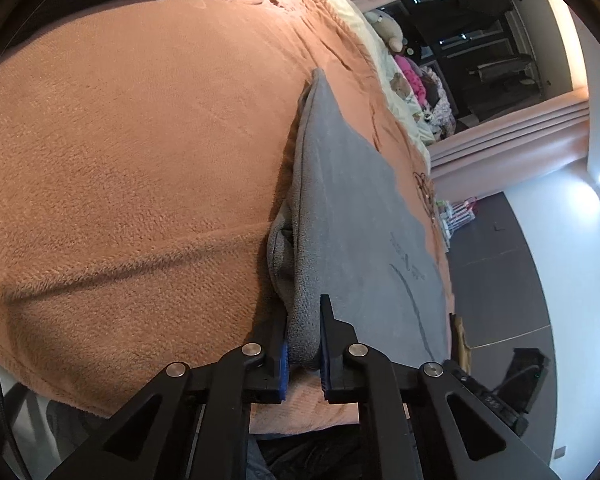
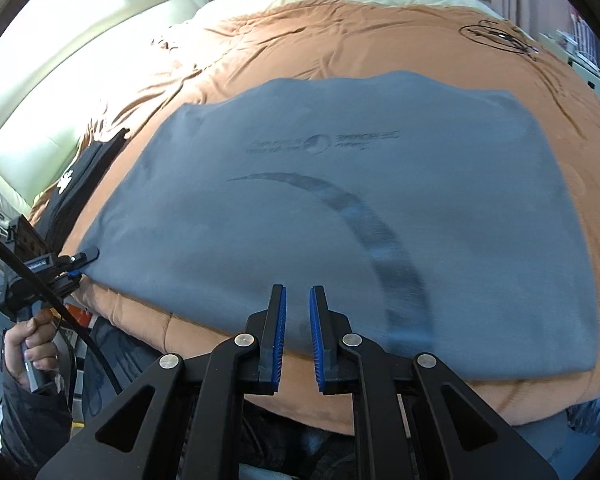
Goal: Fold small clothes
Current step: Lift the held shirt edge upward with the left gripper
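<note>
Orange fleece blanket (image 2: pixel 284 32) covered the bed, and we saw a grey garment (image 2: pixel 340 208) spread flat across the middle of the right wrist view, its printed arc facing up. Our left gripper (image 1: pixel 303 340) was clamped on a bunched edge of that garment at the lower centre of its own view. Our right gripper (image 2: pixel 298 320) hovered over the garment's near hem with its jaws narrow and nothing between them. A black garment (image 2: pixel 80 172) lay at the left.

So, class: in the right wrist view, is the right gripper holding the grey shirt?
No, the right gripper hangs above the grey shirt with nothing between its fingers.
</note>
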Action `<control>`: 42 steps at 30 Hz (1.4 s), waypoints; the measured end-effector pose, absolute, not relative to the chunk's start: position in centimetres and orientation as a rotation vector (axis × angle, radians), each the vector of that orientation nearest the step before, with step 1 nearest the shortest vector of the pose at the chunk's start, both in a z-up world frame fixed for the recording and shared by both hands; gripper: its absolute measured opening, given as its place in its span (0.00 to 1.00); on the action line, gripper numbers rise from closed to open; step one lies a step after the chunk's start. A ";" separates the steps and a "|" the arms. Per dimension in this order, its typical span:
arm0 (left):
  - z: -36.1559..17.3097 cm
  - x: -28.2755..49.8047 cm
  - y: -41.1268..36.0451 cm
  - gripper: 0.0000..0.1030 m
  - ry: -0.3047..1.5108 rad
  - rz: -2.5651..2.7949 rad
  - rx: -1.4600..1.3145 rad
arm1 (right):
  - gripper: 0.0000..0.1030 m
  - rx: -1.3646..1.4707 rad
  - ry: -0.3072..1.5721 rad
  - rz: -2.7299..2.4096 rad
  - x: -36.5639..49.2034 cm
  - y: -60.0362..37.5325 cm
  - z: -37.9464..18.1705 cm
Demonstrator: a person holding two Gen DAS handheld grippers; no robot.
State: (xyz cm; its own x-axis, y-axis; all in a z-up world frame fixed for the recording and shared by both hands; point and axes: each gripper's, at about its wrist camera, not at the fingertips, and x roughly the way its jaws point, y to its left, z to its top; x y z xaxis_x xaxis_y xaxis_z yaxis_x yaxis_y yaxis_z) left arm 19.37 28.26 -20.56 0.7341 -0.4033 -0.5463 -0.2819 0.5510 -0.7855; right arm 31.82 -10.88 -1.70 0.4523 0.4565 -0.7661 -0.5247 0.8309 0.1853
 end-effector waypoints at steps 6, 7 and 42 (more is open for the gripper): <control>-19.1 19.0 28.8 0.10 0.740 -0.132 -1.061 | 0.09 -0.096 0.936 0.618 32.6 -8.4 -4.0; -18.8 19.0 28.8 0.10 0.732 -0.139 -1.069 | 0.09 -0.097 0.950 0.613 32.8 -8.0 -4.7; -15.7 18.6 28.0 0.10 0.681 -0.043 -1.247 | 0.08 -0.135 1.033 0.546 45.6 -3.2 -4.7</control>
